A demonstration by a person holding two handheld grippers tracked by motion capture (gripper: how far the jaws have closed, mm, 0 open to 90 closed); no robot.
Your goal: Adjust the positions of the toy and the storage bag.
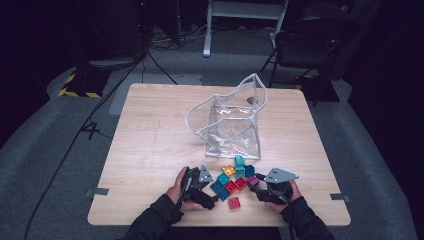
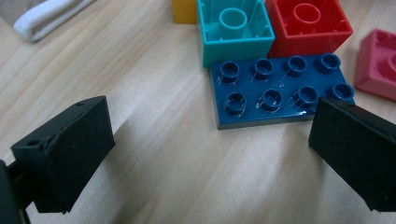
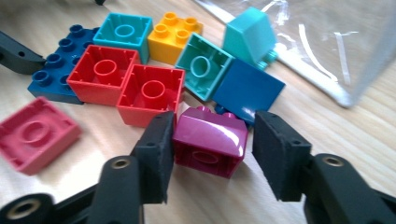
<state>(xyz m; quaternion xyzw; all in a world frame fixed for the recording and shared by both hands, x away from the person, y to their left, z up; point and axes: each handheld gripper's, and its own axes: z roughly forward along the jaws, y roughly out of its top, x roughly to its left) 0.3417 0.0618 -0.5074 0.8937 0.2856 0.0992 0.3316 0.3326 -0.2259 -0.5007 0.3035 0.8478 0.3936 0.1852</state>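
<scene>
Right gripper view: two red blocks [image 3: 128, 81], one purple block [image 3: 210, 140].

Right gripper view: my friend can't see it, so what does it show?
The right gripper has a purple block between its two black jaws; one pad touches it, the other stands just off. Behind lie red, teal, yellow and blue blocks on the wooden table, beside a clear plastic bag.
</scene>
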